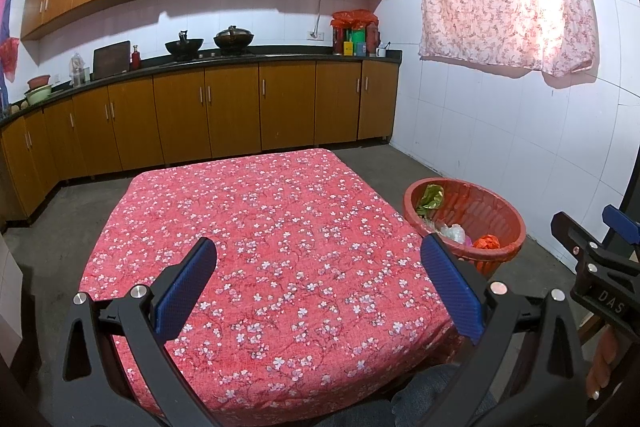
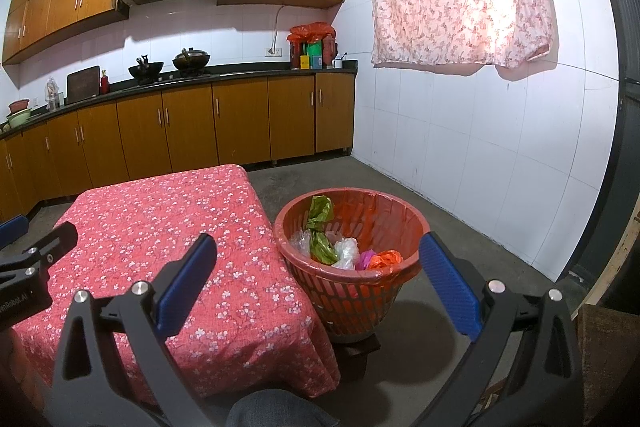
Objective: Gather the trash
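— How did the two tools stand?

— The left gripper (image 1: 320,285) hung over the near part of the table (image 1: 248,227) with its jaws spread wide and nothing between them. The right gripper (image 2: 318,281) was just as wide and empty.

— And the trash?

— Crumpled wrappers (image 2: 344,247) lay inside the red basket (image 2: 356,303), which stood on the floor, touching the table's right edge.

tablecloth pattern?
Red tablecloth with small white-pink blossoms; clearest in the left wrist view.
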Demonstrator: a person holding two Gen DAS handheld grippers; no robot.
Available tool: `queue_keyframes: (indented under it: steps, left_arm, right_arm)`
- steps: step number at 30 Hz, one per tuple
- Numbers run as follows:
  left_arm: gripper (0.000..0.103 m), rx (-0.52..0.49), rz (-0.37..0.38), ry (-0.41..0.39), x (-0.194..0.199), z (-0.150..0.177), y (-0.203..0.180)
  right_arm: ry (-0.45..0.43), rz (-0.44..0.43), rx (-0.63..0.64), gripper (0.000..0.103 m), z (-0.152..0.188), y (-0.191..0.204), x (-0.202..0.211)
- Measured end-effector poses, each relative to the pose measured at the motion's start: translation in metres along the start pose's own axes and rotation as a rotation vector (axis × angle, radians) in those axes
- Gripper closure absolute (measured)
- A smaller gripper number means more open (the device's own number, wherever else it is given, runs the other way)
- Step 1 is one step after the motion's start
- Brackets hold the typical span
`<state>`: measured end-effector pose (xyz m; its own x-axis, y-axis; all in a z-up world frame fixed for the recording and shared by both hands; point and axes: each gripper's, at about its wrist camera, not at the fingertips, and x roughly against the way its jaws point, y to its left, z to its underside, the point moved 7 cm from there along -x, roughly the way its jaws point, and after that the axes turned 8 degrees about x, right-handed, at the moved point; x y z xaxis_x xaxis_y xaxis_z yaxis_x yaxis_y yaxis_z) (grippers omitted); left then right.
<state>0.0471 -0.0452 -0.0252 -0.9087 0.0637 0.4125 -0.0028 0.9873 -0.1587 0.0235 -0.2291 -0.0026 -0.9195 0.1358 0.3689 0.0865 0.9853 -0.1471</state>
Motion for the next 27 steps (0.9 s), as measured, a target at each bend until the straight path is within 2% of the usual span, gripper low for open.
queue_keyframes:
  steps: [27]
  left_arm:
    - [0.002, 0.004, -0.002, 0.007, -0.0017, 0.0055, -0.0002]
  right_arm:
    - [0.003, -0.001, -0.002, 0.004, -0.0005, -0.0004, -0.0001]
